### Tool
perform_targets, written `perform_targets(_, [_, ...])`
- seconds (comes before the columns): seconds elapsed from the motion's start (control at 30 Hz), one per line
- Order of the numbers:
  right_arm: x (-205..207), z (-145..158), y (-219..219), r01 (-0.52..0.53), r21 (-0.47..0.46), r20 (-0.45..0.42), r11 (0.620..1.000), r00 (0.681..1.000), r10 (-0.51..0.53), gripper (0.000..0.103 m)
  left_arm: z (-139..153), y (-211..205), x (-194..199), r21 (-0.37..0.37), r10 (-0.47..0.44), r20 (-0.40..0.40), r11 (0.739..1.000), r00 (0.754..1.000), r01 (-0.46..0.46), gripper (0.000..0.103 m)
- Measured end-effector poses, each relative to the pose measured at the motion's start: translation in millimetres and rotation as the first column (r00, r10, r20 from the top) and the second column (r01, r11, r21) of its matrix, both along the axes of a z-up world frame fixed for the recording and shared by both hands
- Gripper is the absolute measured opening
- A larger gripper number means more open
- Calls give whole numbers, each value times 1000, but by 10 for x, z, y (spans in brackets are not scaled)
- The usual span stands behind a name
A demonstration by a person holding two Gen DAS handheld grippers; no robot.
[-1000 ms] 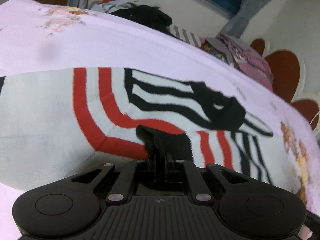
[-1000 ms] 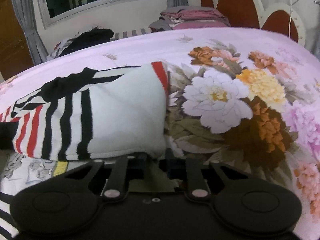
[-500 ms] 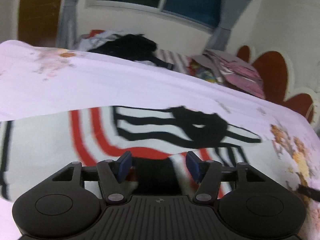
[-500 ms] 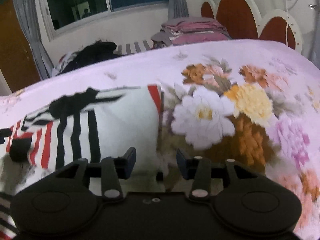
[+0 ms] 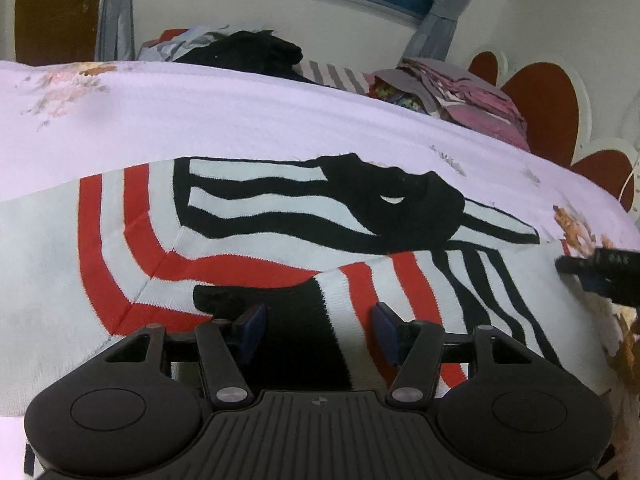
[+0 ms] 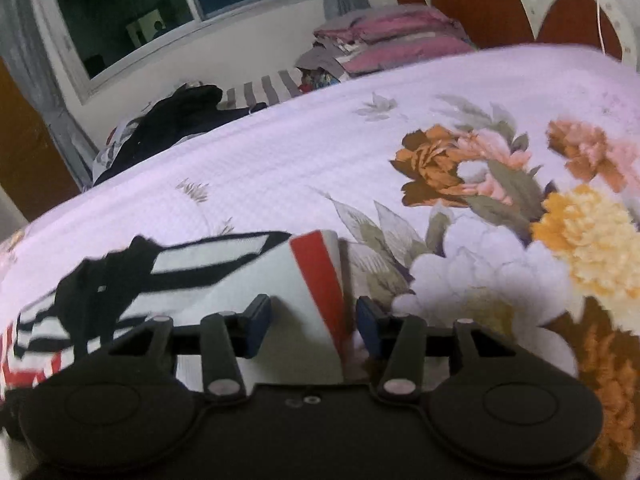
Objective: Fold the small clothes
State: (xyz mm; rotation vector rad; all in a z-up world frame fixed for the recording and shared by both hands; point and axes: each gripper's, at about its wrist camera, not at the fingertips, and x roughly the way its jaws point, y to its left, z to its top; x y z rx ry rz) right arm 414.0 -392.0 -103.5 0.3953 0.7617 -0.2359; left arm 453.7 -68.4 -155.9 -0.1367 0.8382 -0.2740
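Note:
A small white knit sweater (image 5: 248, 236) with red and black stripes lies on the bed, its sleeves folded over the body. My left gripper (image 5: 318, 330) is open and empty, just above a black cuff (image 5: 248, 300) of the folded sleeve. My right gripper (image 6: 312, 326) is open and empty over the sweater's red-trimmed edge (image 6: 316, 276). The sweater also shows in the right wrist view (image 6: 192, 280). The right gripper appears at the right edge of the left wrist view (image 5: 604, 272).
The bed has a pale pink cover (image 5: 240, 120) with a large flower print (image 6: 520, 208). A dark clothes pile (image 5: 248, 52) and a stack of folded pink clothes (image 6: 384, 40) lie at the far side. A red and white headboard (image 6: 500, 0) stands behind.
Both grippers have opened and let go of the sweater, then lifted and pulled back. The sleeve cuff now lies flat on the sweater body.

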Motion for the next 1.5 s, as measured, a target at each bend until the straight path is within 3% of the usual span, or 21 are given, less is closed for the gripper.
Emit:
perform_targets(0.07, [50, -38, -13, 3, 14, -12, 1000, 1000, -3, 22, -4, 7, 0, -1, 0, 2, 1000, 1000, 0, 58])
perform_targets(0.1, [52, -41, -12, 9, 9, -16, 1000, 1000, -8, 20, -5, 11, 3, -3, -1, 1, 1000, 1000, 1, 58])
perform_targets(0.13, [39, -24, -8, 10, -10, -14, 1000, 1000, -10, 10, -1, 14, 1, -4, -2, 0, 1000, 1000, 2, 58])
perform_targets(0.17, [20, -9, 2, 15, -55, -10, 998, 1000, -15, 10, 5, 20, 0, -7, -1, -5, 1000, 1000, 1, 58])
perform_targets(0.2, [5, -25, 1, 33, -110, -16, 993, 999, -35, 10, 9, 28, -3, -12, -1, -6, 1000, 1000, 1, 58])
perform_targets(0.3, [-3, -66, -39, 55, -102, -21, 993, 998, -58, 11, -28, 31, 13, -2, -7, 3, 1000, 1000, 7, 58])
perform_targets(0.37, [-9, -12, 23, 52, -153, -29, 987, 998, -57, 21, -12, 9, 16, 9, -4, -1, 1000, 1000, 4, 58])
perform_targets(0.43, [-111, 110, 76, 58, -154, -1, 986, 998, -59, 24, 34, 22, 15, -7, 9, -19, 1000, 1000, -10, 58])
perform_targets(0.6, [-372, 310, 484, -59, -188, 32, 980, 997, 66, 27, 167, 175, -54, -46, 32, -45, 998, 998, -34, 58])
perform_targets(0.67, [-426, 339, 654, -106, -197, 30, 975, 993, 114, 35, 223, 284, -110, -48, 49, -48, 998, 998, -52, 59])
perform_targets(0.7, [-480, 343, 763, -130, -193, 32, 972, 990, 139, 36, 246, 335, -135, -46, 58, -46, 997, 997, -60, 63])
perform_targets(0.73, [-509, 346, 855, -148, -187, 30, 971, 987, 156, 35, 268, 400, -169, -42, 72, -40, 996, 997, -74, 74])
perform_targets(0.8, [-547, 338, 1019, -181, -171, 22, 969, 982, 187, 35, 320, 556, -256, -30, 109, -20, 993, 994, -110, 82])
perform_targets(0.97, [-546, 258, 1430, -237, -140, 2, 961, 971, 240, 36, 343, 1008, -412, -30, 180, -32, 983, 983, -181, 82])
perform_targets(1.13, [-403, 193, 1857, -295, -146, -7, 944, 955, 297, 37, 306, 1518, -574, -54, 292, -61, 954, 954, -295, 82])
perform_targets(1.23, [-289, 70, 2072, -329, -165, -61, 930, 944, 323, 39, 263, 1857, -687, -61, 361, -86, 928, 929, -367, 82])
perform_targets(1.3, [-230, -16, 2179, -340, -180, -101, 923, 940, 326, 41, 224, 2105, -785, -65, 410, -102, 906, 906, -418, 82])
perform_targets(1.5, [-253, 143, 2519, -370, -184, -40, 910, 928, 370, 41, 52, 2845, -1006, -99, 546, -140, 822, 826, -560, 82])
